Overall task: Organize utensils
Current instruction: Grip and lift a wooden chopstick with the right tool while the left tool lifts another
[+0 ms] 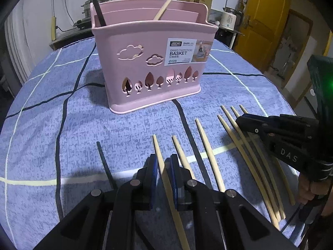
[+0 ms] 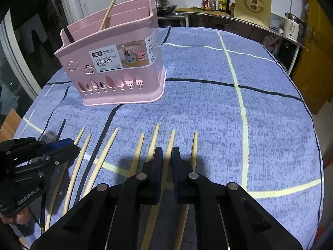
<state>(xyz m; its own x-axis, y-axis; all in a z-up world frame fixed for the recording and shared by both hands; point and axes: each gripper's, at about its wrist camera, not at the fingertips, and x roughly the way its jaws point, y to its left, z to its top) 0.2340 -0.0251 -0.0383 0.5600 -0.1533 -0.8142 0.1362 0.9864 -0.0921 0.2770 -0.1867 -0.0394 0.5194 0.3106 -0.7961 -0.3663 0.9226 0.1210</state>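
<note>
Bamboo chopsticks (image 2: pixel 102 162) are lined up before the pink basket (image 1: pixel 149 66); one chopstick (image 1: pixel 166 179) is straddled by the left gripper (image 1: pixel 163 164), another (image 2: pixel 166 162) by the right gripper (image 2: pixel 166 156), both slightly parted, nothing clamped. Closing, then lifting basketward, seems called for.

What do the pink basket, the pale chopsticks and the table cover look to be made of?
Basket: looks like moulded plastic, smooth with a slight sheen, with clean cloud and tree cut-outs.
Pale chopsticks: probably bamboo or wood, matt and cream-coloured; no grain is visible.
Table cover: looks like woven or terry cloth, with a mottled blue, matt, fuzzy surface and printed lines.
</note>
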